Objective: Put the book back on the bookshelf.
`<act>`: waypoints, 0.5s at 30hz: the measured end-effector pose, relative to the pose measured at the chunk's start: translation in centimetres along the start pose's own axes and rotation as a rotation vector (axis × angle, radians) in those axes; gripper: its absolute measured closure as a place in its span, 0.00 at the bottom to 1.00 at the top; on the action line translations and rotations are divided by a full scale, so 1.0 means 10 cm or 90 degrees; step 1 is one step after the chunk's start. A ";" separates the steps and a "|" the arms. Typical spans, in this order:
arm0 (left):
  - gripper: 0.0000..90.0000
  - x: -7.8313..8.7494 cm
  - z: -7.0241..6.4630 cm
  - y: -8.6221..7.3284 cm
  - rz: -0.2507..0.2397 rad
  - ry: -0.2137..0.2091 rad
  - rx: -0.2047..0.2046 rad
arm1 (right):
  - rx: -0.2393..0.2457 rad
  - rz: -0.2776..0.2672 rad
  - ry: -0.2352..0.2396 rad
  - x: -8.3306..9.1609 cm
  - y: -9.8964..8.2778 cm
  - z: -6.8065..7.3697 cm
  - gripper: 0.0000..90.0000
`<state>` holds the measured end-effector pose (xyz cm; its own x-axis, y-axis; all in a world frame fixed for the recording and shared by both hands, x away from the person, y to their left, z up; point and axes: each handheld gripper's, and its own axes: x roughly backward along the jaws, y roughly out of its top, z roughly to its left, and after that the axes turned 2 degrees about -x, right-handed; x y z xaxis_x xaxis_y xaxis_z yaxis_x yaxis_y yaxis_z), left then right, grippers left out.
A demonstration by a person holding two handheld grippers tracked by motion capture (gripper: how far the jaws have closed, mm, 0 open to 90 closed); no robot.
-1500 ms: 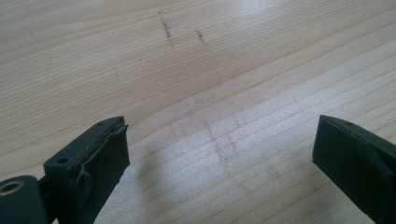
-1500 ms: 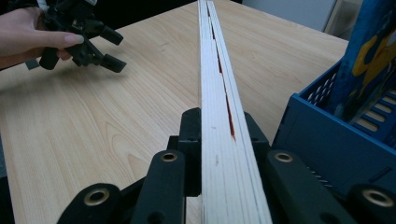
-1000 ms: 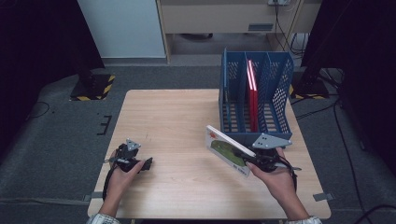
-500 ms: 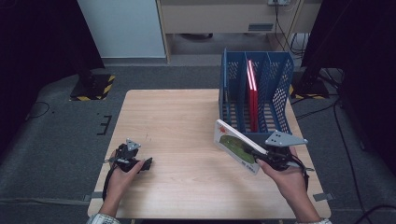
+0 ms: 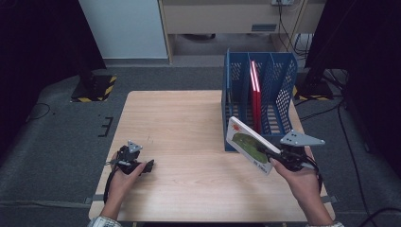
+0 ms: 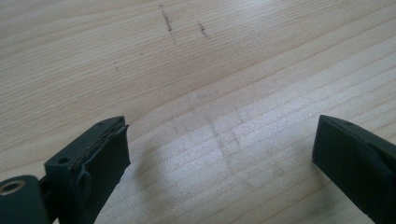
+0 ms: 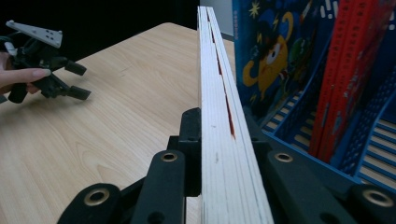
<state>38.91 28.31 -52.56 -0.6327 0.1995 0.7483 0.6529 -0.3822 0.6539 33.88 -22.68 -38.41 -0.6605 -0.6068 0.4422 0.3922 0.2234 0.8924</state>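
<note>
My right gripper (image 5: 268, 155) is shut on a thick white board book (image 5: 248, 144) with a green picture on its cover, held tilted above the table just in front of the blue mesh file rack (image 5: 236, 97). In the right gripper view the book's page edge (image 7: 219, 116) runs up between the jaws. Two red books (image 5: 256, 94) stand upright in the rack's middle slot, and a blue picture book (image 7: 271, 51) stands in the rack too. My left gripper (image 5: 149, 166) rests on the table's front left, jaws open over bare wood (image 6: 215, 135).
The light wooden table (image 5: 179, 123) has open surface between the two hands. The rack takes up the back right corner. Dark floor surrounds the table, with a white cabinet (image 5: 125, 28) and cables beyond the far edge.
My right hand has carried the book to the right and slightly up, nearer the rack's front. The left hand has stayed in place.
</note>
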 end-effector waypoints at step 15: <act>0.03 0.00 0.00 0.00 0.000 0.001 -0.001 | -0.019 -0.011 -0.045 0.18 0.05 -0.16 0.84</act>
<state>38.92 28.32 -52.56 -0.6341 0.1978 0.7475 0.6521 -0.3828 0.6544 33.92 -24.88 -37.34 -0.7105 -0.5547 0.4329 0.3985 0.1899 0.8973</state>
